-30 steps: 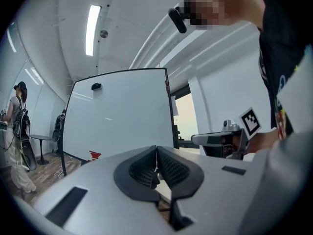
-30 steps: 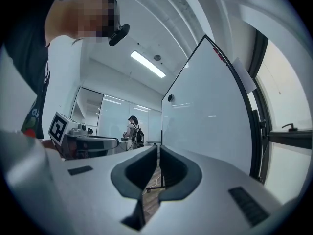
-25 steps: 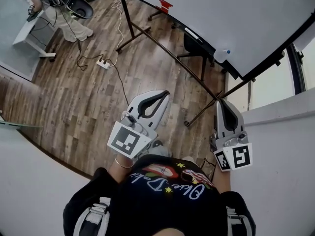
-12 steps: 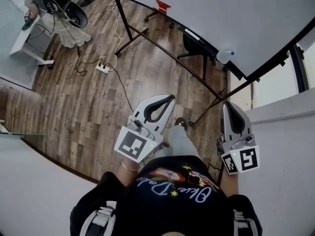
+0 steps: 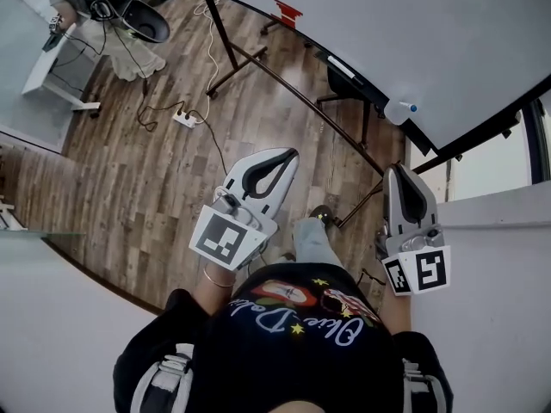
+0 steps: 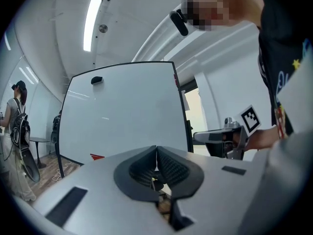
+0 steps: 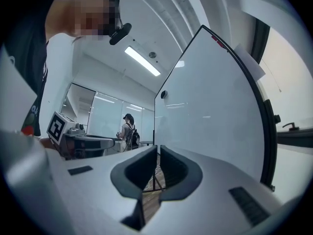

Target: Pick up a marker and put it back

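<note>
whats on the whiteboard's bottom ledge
In the head view the whiteboard ledge carries a red object, a thin dark-and-white piece, maybe a marker, and a blue-capped bottle. Anything smaller is too tiny to tell.

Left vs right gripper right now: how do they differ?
Head view: left gripper slants right toward the whiteboard, over wood floor; right gripper points straight up-frame, beside the white wall. Left gripper's marker cube shows one patterned face, right gripper's two. Both shut, empty.
</note>
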### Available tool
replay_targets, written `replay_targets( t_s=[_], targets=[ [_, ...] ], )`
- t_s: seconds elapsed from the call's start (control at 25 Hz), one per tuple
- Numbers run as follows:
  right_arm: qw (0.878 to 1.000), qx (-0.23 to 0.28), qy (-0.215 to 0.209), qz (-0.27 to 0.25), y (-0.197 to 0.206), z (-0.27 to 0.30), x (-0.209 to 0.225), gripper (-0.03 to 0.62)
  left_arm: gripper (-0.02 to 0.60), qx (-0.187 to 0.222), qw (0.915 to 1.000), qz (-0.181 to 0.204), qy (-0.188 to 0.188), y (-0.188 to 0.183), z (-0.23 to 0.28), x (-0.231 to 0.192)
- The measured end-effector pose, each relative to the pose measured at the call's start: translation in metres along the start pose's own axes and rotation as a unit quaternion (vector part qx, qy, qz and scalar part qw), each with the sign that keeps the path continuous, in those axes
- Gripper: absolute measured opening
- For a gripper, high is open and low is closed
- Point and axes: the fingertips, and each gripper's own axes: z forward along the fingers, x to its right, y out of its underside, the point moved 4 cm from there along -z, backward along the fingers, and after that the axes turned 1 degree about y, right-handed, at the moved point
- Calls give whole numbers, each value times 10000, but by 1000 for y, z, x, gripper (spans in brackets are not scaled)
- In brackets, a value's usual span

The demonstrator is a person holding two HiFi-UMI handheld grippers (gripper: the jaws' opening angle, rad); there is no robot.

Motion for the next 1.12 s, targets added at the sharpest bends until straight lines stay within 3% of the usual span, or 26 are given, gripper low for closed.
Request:
replay_targets(
  t_s=[0.24, 0.76, 1.12],
  targets=[
    [9993, -38, 374, 25, 11, 21, 45, 3, 5, -34, 9993, 146, 333, 2, 57, -17],
    [9956, -223, 911, -63, 22, 70, 112, 20, 5, -117, 9970, 86, 764, 13, 155, -61],
    [9918, -301, 1233, -120, 26, 74, 145, 66, 5, -26, 9931, 167, 1163, 12, 203, -58]
  ],
)
